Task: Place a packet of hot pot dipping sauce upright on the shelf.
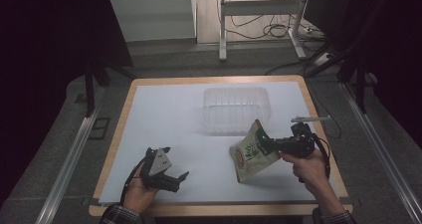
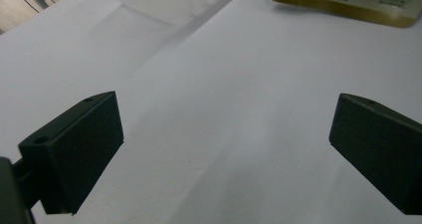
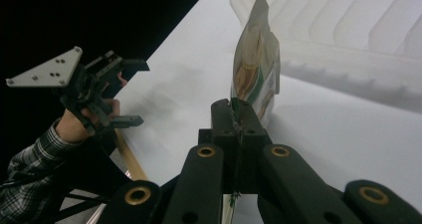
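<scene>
Right claw gripping pouch — clear tub empty

Grey floor, white metal frame, dim room.

Wood-edged table, white sheet, clear plastic tub on top.

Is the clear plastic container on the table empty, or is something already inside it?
Empty, as far as visible: through the clear plastic container only the white table cover shows. The snack pouch hangs outside it.
</scene>
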{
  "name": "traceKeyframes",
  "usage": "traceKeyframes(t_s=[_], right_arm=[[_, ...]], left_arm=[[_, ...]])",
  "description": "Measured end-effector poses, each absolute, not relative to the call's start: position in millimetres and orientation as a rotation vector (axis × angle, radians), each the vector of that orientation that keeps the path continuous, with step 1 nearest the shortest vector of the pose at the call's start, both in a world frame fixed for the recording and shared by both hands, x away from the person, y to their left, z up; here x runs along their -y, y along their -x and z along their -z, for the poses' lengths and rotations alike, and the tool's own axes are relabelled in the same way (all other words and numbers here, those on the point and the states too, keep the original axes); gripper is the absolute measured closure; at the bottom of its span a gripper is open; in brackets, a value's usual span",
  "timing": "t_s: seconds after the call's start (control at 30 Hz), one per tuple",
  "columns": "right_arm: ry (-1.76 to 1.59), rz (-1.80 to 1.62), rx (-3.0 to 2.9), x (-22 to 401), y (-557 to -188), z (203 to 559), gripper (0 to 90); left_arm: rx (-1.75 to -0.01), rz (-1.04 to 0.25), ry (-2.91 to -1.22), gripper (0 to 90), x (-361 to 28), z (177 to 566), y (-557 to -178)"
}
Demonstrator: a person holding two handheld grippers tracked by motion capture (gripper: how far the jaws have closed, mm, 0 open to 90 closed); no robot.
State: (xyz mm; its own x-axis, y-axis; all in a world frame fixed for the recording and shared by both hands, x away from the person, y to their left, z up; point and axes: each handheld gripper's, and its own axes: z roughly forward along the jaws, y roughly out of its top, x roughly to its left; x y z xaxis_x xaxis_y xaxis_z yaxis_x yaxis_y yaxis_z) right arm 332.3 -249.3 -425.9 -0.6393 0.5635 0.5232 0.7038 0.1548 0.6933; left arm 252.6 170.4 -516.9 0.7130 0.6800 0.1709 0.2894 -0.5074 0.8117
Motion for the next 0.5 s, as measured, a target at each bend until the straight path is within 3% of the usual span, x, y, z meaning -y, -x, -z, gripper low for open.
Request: traceKeyframes(t_s=[0.5], right_arm=[[1.349,1.584,2.266,263,-341,398,89.1]], left_arm=[[-0.729,-0.570,-2.029,0.0,-176,515,-252]])
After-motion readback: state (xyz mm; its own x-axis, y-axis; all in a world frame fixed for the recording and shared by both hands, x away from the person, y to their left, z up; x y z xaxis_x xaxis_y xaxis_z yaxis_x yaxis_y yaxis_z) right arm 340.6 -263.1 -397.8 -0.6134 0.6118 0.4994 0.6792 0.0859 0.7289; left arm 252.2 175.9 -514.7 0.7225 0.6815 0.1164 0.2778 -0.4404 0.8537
